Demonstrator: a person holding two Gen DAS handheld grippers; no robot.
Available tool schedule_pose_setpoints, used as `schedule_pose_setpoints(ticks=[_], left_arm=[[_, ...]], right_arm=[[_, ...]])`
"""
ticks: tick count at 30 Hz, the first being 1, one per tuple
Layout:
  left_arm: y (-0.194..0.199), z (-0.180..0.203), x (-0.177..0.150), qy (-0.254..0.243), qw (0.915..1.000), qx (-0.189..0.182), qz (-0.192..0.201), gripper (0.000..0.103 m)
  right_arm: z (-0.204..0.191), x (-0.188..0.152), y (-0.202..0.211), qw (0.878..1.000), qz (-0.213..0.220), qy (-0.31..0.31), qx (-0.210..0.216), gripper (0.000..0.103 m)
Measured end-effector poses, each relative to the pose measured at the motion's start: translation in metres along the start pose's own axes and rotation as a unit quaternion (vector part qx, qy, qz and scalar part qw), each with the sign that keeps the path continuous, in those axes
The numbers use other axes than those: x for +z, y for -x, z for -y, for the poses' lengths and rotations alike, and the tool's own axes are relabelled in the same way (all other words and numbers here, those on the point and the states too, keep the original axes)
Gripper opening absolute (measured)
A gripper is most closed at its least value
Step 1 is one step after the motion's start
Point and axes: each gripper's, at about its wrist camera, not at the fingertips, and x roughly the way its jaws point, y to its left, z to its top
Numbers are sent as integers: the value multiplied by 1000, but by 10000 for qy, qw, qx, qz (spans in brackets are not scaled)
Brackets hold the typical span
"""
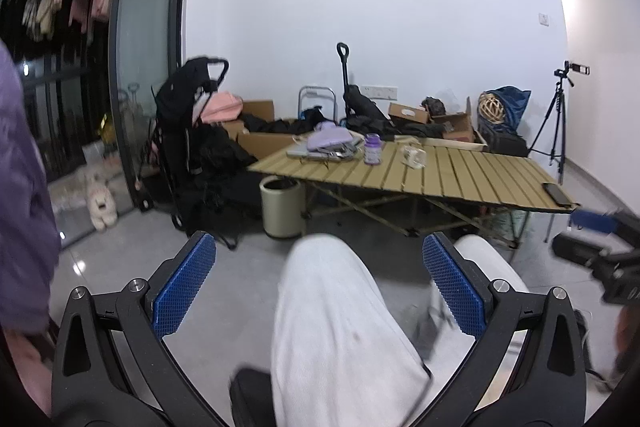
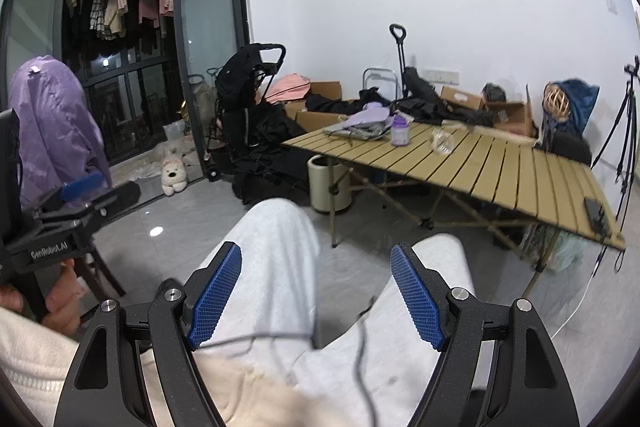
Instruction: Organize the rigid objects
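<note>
A slatted folding table point(image 1: 460, 175) point(image 2: 500, 167) stands ahead. On it are a purple-lidded bottle point(image 1: 372, 149) point(image 2: 400, 131), a clear glass jar point(image 1: 414, 157) point(image 2: 442, 141), a laptop with a lilac pouch point(image 1: 328, 145) point(image 2: 366, 125) and a black phone point(image 1: 558, 193) point(image 2: 596, 215) at the near right corner. My left gripper point(image 1: 320, 279) is open and empty above the person's light trousers. My right gripper point(image 2: 316, 283) is open and empty, also over the knees. Both are well short of the table.
A cream bin point(image 1: 280, 207) point(image 2: 330, 183) stands under the table's left end. A black stroller point(image 1: 192, 131) point(image 2: 248, 107), cardboard boxes point(image 1: 452, 121) and dark bags line the wall. A tripod point(image 1: 556, 123) stands right. A plush dog point(image 2: 174, 173) lies by the glass door.
</note>
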Motion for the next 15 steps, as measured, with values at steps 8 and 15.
schedule_pose_setpoints(ticks=[8, 15], left_arm=[[-122, 20, 44, -197, 9982, -393, -416, 103], [-260, 57, 70, -250, 9940, -454, -962, 103]], right_arm=[[65, 60, -62, 9993, 325, -166, 56, 82], [122, 98, -164, 9972, 305, 380, -573, 100]])
